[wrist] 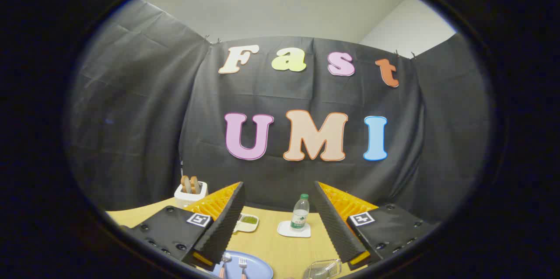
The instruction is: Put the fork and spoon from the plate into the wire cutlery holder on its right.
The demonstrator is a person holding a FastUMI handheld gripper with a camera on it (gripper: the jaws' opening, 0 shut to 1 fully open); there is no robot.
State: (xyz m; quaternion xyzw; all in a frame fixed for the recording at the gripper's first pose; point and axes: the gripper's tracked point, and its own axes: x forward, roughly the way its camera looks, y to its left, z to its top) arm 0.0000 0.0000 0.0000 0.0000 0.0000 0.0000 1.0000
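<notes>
Between the spread fingers and low beneath them, the blue plate (258, 269) lies on the wooden tabletop (280, 246), carrying the spoon (224, 262) and, just to its right, the fork (243, 266); both heads point away toward the booth's back. The wire cutlery holder (323, 269) sits near the plate on its right, close under the right finger. The gripper (279, 222) has its jaws wide apart with nothing between them, held high and looking out level over the tabletop.

Judging from this, the step in hand is the approach to the first of the 2 utensils, and neither has been touched yet. To do it well, the gripper wants to tip down and descend until the plate sits squarely ahead of the fingertips. I would take 1 piece at a time, lining the fingers across the handle rather than along it, so that both pads close on its narrow sides. The 2 handles lie close together, so come in from the outer side of the chosen piece to avoid nudging its neighbour.

Farther off stand a water bottle (300, 213) on a white coaster (294, 229), a small dish of something green (247, 221) and a white holder with round brown pieces (190, 191); all are well apart from the working path.
</notes>
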